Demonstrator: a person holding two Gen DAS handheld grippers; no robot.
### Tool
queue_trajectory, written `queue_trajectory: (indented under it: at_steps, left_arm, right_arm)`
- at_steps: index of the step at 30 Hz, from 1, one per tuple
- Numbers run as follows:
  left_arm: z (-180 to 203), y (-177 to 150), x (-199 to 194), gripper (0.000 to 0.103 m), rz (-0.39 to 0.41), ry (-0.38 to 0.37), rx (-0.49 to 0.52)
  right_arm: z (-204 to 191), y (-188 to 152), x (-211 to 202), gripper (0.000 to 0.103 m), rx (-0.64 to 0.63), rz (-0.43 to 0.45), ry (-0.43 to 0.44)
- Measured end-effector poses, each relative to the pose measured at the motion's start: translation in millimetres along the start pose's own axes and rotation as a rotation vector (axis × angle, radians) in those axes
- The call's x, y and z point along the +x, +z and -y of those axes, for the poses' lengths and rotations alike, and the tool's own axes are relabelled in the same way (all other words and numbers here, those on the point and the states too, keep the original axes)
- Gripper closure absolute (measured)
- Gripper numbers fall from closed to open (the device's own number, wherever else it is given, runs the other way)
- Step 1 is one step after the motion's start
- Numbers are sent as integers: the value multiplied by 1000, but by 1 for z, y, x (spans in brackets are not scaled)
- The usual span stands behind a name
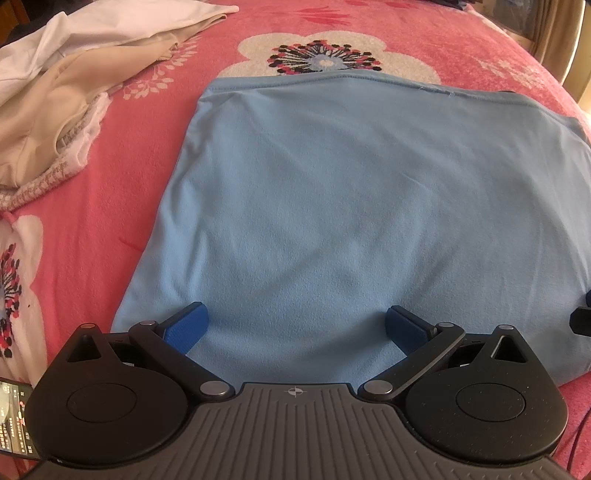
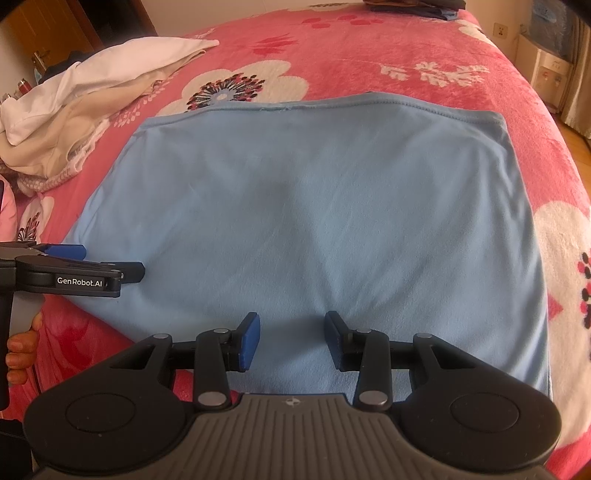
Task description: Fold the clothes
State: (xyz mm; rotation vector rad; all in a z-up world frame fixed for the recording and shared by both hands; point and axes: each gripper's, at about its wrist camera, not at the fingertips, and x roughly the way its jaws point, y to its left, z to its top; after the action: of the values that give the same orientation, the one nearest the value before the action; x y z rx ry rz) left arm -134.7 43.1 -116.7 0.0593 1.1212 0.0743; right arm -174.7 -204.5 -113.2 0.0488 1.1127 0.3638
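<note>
A light blue garment (image 1: 351, 206) lies flat and folded on the pink flowered blanket, its hemmed edge at the far side. My left gripper (image 1: 295, 321) hovers over its near left part, open wide, with only flat cloth below the blue pads (image 1: 186, 326). My right gripper (image 2: 291, 338) is over the near edge of the same garment (image 2: 314, 206), jaws partly apart, open, nothing pinched. In the right wrist view the left gripper (image 2: 107, 262) shows at the garment's left edge, held by a hand (image 2: 22, 347). A tip of the right gripper (image 1: 581, 317) shows at the right border.
A loose pile of white and beige clothes (image 1: 55, 92) lies at the far left of the bed (image 2: 406, 48). A phone (image 1: 14, 417) lies at the near left. Dark clothes (image 2: 413, 7) sit at the far edge. The bed drops off at the right toward a wooden floor.
</note>
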Motion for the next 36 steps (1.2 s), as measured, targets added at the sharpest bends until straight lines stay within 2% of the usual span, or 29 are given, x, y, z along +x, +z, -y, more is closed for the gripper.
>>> queue_trajectory:
  at_steps: [28,33,36]
  left_arm:
    - [-1,0,-2,0,23,-7,19]
    - [-1,0,-8,0,33,-30,28]
    - [2,0,-14,0,68,-52,44]
  right_arm:
    - [0,-1,0,61,-2,0,2]
    - [0,-1,0,61,-1,1,4]
    - [0,-1,1,61,-1,0,4]
